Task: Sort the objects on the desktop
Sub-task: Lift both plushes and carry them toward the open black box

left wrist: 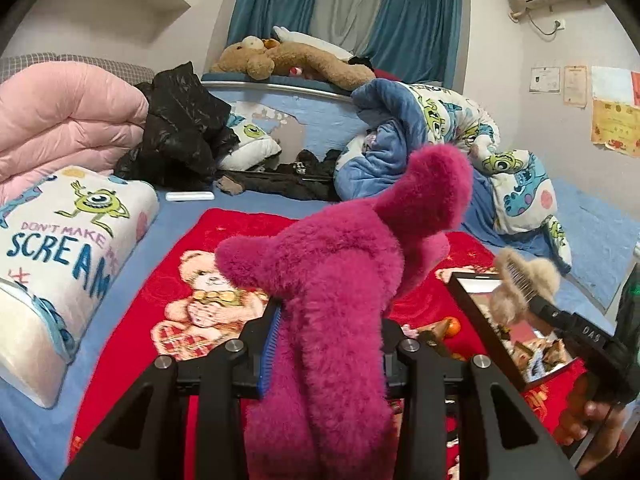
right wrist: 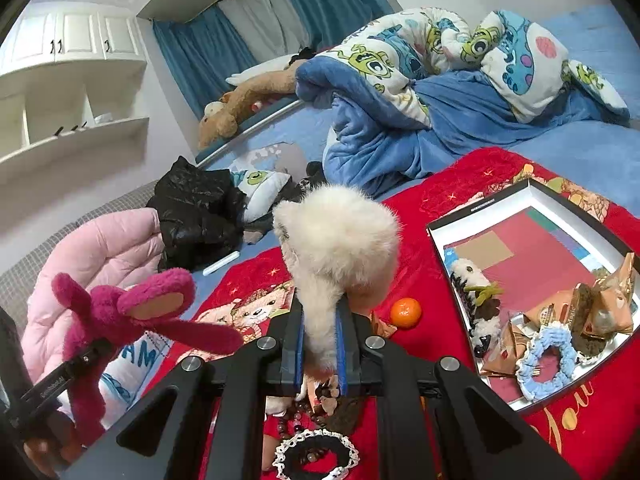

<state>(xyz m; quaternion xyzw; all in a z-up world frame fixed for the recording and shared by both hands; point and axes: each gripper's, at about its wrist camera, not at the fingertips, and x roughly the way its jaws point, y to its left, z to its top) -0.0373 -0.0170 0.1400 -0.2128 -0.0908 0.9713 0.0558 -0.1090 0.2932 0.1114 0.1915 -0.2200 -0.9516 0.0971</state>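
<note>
Blue bedding fills most of both views, with a bed heaped in quilts under teal curtains (left wrist: 416, 28) at the top of the frame. Across the lower middle lies a red blanket (left wrist: 172, 264) printed with a teddy bear. A folded pink quilt (left wrist: 68, 116) sits at the left edge of the left wrist view, and a brown teddy bear (left wrist: 288, 60) lies along the headboard near the top centre.

Right of centre in the right wrist view, a shallow black-edged box (right wrist: 480, 204) rests on the red blanket; inside its white walls lie a pale blue scrunchie (right wrist: 544, 360), gold-wrapped packets and a dark fuzzy item I cannot make out clearly.

Filling the centre of the left wrist view, the magenta plush toy (left wrist: 332, 304) stands up from between the blue pads of the left gripper (left wrist: 328, 344), which is clamped on its shaggy body; its long ears spread toward the upper right.

In the right wrist view's centre, the right gripper (right wrist: 320, 352) is clenched on a cream fluffy hair clip (right wrist: 340, 240), a pale furry puff rising above the pads.

An orange tangerine (right wrist: 405, 312) sits on the blanket just right of that puff, and a black scrunchie with white lace trim (right wrist: 316, 456) lies at the bottom centre.
</note>
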